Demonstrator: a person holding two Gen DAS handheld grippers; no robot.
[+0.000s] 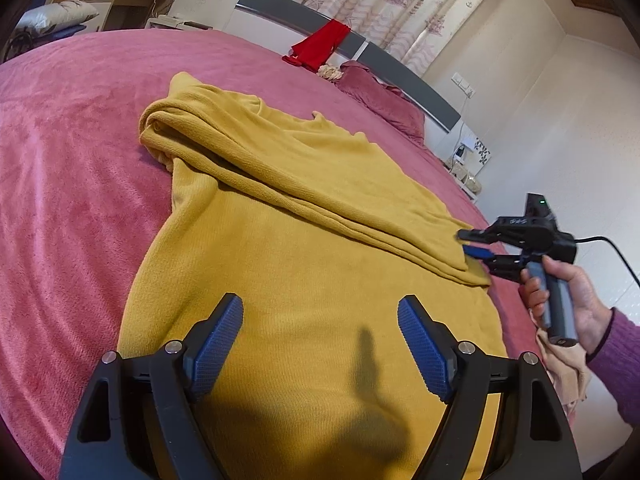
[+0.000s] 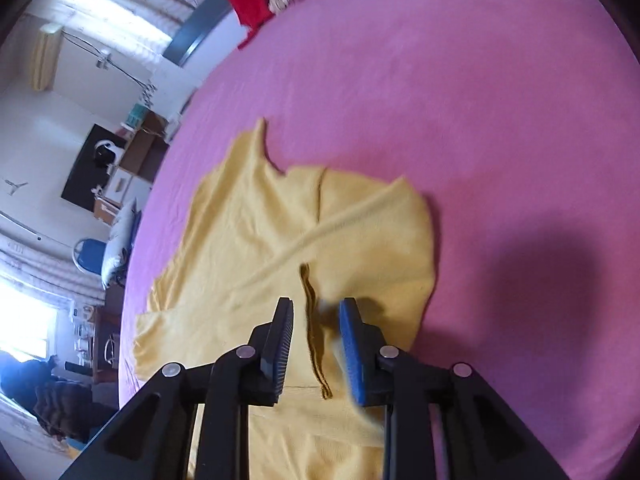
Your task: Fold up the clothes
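Note:
A mustard-yellow knit garment (image 1: 304,248) lies spread on the pink bed (image 1: 60,184), with one side folded over across its middle. My left gripper (image 1: 320,344) is open and empty, hovering just above the garment's near part. My right gripper (image 1: 470,246) sits at the garment's right edge, by the corner of the folded layer; its jaws stand a little apart. In the right wrist view the right gripper (image 2: 316,340) is open, its blue pads on either side of a raised fabric edge (image 2: 312,320) of the garment (image 2: 248,224), not pinching it.
A red garment (image 1: 320,46) hangs over the grey headboard (image 1: 400,68). A pink pillow (image 1: 380,98) lies near it. A beige cloth (image 1: 564,364) lies at the bed's right edge under the person's hand. Wooden furniture (image 1: 132,0) stands past the bed's far left.

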